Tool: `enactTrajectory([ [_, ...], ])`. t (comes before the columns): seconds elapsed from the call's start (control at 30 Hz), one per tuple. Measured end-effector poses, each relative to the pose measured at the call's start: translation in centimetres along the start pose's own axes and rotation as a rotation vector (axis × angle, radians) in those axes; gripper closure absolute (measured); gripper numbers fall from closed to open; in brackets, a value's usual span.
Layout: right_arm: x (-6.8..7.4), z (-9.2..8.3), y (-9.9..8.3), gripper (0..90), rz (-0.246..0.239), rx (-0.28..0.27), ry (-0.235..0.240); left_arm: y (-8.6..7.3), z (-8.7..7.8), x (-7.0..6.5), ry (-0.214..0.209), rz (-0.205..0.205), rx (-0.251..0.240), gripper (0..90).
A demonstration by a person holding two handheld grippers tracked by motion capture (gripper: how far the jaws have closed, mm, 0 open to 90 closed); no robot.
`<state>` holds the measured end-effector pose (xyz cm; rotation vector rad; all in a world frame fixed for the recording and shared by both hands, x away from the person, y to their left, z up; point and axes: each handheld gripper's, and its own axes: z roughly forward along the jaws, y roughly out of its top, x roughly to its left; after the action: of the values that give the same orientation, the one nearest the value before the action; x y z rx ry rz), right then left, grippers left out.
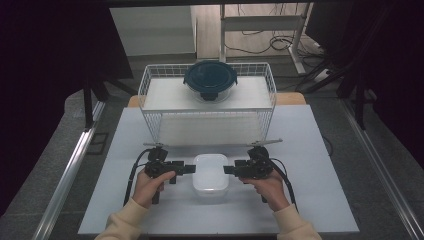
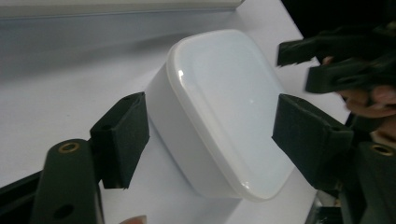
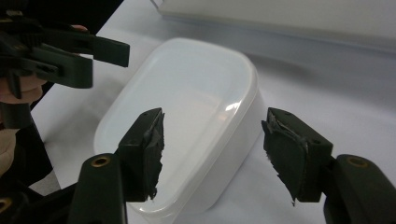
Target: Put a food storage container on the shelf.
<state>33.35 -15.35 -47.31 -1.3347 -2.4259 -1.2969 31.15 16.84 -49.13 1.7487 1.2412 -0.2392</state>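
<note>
Flanking a white rounded-rectangular plastic container with a lid [image 1: 211, 173], the left tool [image 1: 190, 168] and right tool [image 1: 228, 170] are sitting at its two long sides, jaws apart and gripping nothing. That box is resting on the white worktop [image 1: 310, 150], near the person's edge, in front of a white wire basket [image 1: 150, 85] holding a dark round lidded bowl [image 1: 210, 79]. Judging from here, the smooth walls could be slipping from the pads if one side is closing first, shoving the box sideways or tipping it.
</note>
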Motion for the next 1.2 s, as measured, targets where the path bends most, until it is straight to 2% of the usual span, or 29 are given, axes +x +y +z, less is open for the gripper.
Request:
enactTrajectory([
  [0.03,-0.2,0.5,-0.2,39.1,0.010,0.010,0.007,-0.1,0.2,0.3,-0.010,-0.025,-0.003,27.3],
  [0.1,-0.3,0.8,-0.3,39.8,0.026,0.014,0.018,-0.2,0.3,0.5,-0.007,-0.029,0.006,28.2],
  [0.13,-0.3,0.9,-0.3,40.0,0.029,0.012,0.020,-0.4,0.5,0.9,-0.026,-0.059,0.008,28.6],
  [0.2,-0.4,1.1,-0.3,40.4,0.029,0.015,0.020,-0.4,0.7,1.1,-0.026,-0.052,0.031,29.4],
  [0.37,-0.6,1.4,-0.4,41.7,0.041,0.024,0.022,-0.4,1.0,1.1,-0.041,-0.057,0.036,32.5],
  [0.47,-0.6,1.8,-0.5,44.6,0.055,0.028,0.041,-0.4,1.2,1.2,-0.044,-0.066,0.048,41.4],
  [0.63,-0.7,2.1,-0.7,49.6,0.080,0.026,0.057,-0.5,1.4,1.2,-0.056,-0.082,0.059,44.0],
  [0.7,-0.9,2.1,-0.8,51.3,0.100,0.024,0.065,-0.5,1.6,1.4,-0.088,-0.093,0.067,47.8],
  [0.77,-1.0,2.0,-0.8,58.3,0.121,0.018,0.078,-0.5,1.7,1.4,-0.104,-0.103,0.064,55.1],
  [0.8,-1.1,1.8,-0.8,59.9,0.133,0.015,0.080,-0.7,1.8,1.2,-0.065,-0.111,0.038,60.0],
  [0.83,-1.2,1.8,-0.7,61.2,0.148,0.019,0.086,-0.8,1.8,1.3,-0.066,-0.117,0.031,62.8],
  [0.87,-1.3,1.7,-0.8,62.7,0.156,0.020,0.092,-0.8,1.7,1.3,-0.074,-0.134,0.020,64.3],
  [0.93,-1.4,1.5,-0.8,64.4,0.165,0.017,0.101,-0.8,1.5,1.3,-0.080,-0.129,0.016,66.6],
  [0.97,-1.4,1.2,-0.9,67.7,0.176,0.008,0.120,-0.8,1.1,1.3,-0.096,-0.131,0.007,69.7],
  [1.2,-0.8,0.4,-0.9,72.2,0.155,-0.010,0.114,-0.9,0.5,0.8,-0.110,-0.112,-0.005,74.4],
])
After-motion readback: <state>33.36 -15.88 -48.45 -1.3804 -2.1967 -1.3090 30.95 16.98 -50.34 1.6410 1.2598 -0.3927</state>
